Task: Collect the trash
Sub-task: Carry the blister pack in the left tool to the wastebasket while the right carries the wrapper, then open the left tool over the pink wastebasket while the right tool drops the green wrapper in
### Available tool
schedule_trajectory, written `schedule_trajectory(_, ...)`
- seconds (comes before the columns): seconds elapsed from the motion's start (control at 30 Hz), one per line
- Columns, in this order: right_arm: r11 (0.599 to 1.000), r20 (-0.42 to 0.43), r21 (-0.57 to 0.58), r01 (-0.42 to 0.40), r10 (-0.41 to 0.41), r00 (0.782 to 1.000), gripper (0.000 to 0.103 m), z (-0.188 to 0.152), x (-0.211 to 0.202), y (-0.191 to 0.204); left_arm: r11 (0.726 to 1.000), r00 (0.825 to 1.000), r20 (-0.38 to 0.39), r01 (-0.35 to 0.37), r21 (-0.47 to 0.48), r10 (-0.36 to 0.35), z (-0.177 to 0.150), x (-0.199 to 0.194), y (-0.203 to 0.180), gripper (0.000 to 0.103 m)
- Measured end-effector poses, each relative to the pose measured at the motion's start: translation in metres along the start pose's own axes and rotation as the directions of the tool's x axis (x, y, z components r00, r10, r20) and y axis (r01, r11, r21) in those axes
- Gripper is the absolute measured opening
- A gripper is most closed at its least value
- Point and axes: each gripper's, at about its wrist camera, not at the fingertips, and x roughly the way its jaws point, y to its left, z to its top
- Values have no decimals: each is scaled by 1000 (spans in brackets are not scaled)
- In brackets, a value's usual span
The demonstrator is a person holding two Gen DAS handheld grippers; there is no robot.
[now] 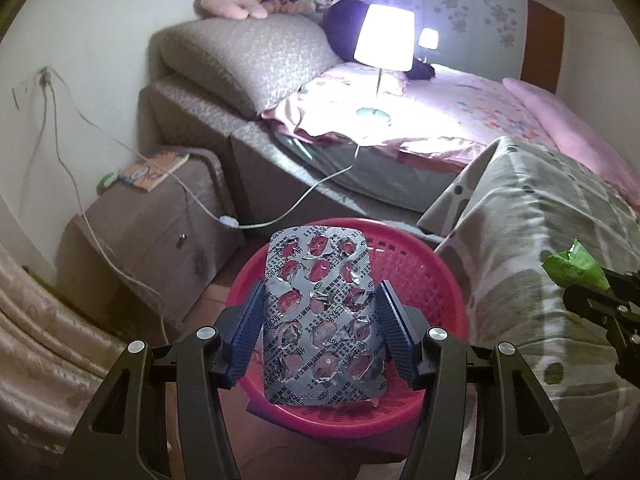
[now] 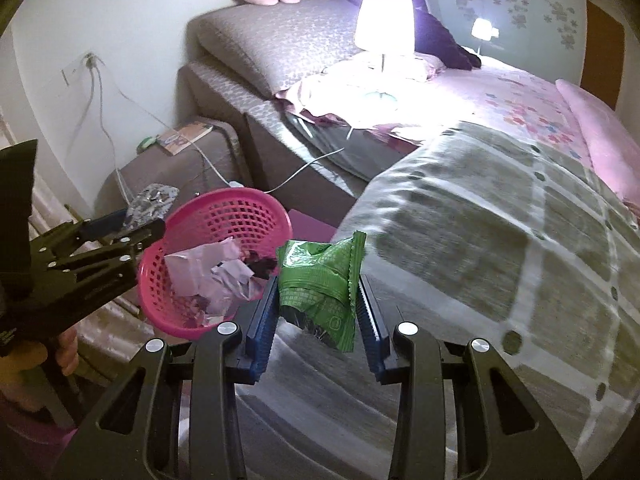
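Blue-padded fingers of the left gripper [image 1: 320, 320] clamp an emptied blister pack [image 1: 324, 320] above the pink basket [image 1: 436, 276]; the right gripper [image 2: 318, 308] pinches a green wrapper [image 2: 320, 280] beside the bed [image 2: 500, 220], basket holding crumpled paper [image 2: 216, 276].

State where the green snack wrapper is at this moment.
The green snack wrapper sits between the right gripper fingers, just right of the pink basket, beside the bed.
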Motion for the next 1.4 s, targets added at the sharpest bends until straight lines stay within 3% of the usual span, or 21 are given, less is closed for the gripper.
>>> schedule_trajectory(0.53, 1000, -25, -9, -6, 5, 1000, 37, 3, 13, 5, 998, 992, -117, 45, -54, -51, -1, 48, 11, 55)
schedule_trajectory(0.6, 1000, -29, -11, -6, 6, 1000, 37, 4, 15, 7, 997, 991, -117, 50, -62, -57, -2, 48, 13, 62)
schedule_trajectory(0.8, 999, -44, -25, -22, 21, 999, 37, 7, 23, 16, 995, 994, -93, 55, -83, -63, -2, 41, 21, 75)
schedule_trajectory(1.07, 997, -64, -46, -59, 56, 996, 37, 20, 39, 38, 995, 999, -25, -35, -97, 33, 2, 22, 41, 78)
schedule_trajectory(1.4, 991, -134, -61, -119, 110, 985, 37, 36, 76, 66, 991, 992, 58, -110, -82, 115, 11, 0, 54, 79)
